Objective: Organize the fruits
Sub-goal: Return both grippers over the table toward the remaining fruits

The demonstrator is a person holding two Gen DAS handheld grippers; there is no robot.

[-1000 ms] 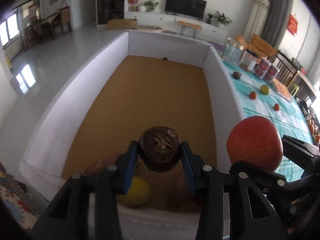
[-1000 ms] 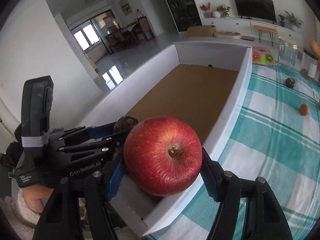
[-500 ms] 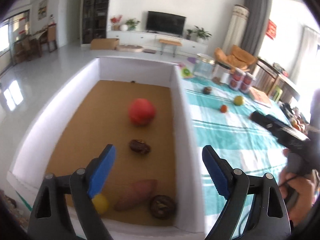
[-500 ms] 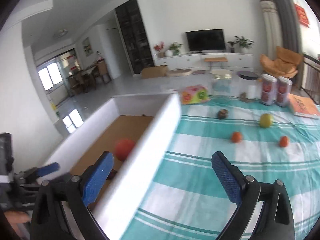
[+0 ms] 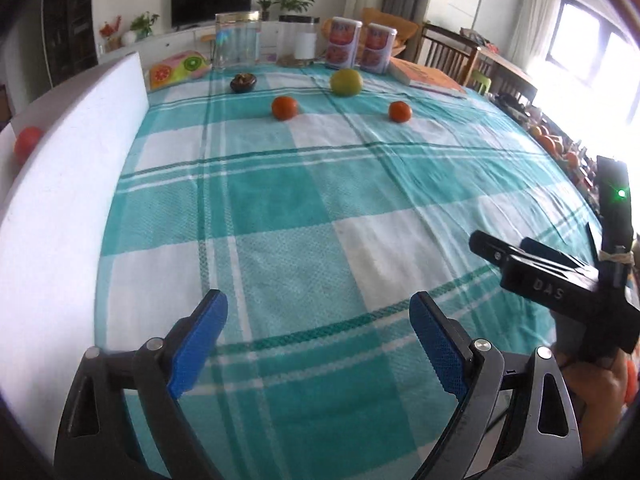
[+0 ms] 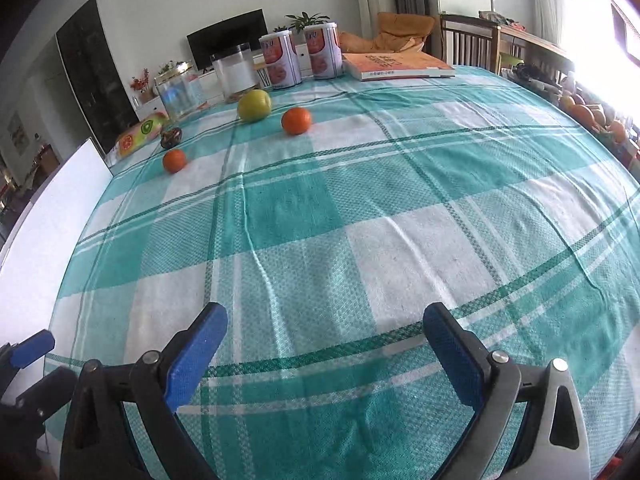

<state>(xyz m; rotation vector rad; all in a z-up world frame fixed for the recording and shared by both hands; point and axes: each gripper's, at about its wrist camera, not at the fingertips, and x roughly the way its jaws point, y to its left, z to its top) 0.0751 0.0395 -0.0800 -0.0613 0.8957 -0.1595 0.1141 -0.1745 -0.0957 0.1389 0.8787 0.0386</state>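
Note:
Both grippers are open and empty above the teal checked tablecloth (image 5: 320, 208). My left gripper (image 5: 318, 328) faces the far fruits; my right gripper (image 6: 324, 340) does too. At the far end lie a yellow-green fruit (image 5: 346, 82) (image 6: 254, 105), two small oranges (image 5: 285, 108) (image 5: 400, 111) (image 6: 296, 120) (image 6: 174, 160) and a dark brown fruit (image 5: 243, 82) (image 6: 171, 137). The white-walled box (image 5: 68, 168) (image 6: 44, 232) stands at the left; a red apple (image 5: 27, 142) shows inside it. The right gripper's body (image 5: 560, 288) shows at the right of the left wrist view.
At the table's far edge stand a clear jar (image 5: 238, 44), a white-filled jar (image 6: 236, 76), two red cans (image 5: 344, 42) (image 6: 322, 50), an orange book (image 6: 396, 66) and a fruit-print pouch (image 5: 178, 69). Chairs and more fruit sit beyond the right edge.
One second ago the left gripper held a dark fruit and the right a red apple over the box. Both were let go into the box, and both grippers have swung right over the tablecloth.

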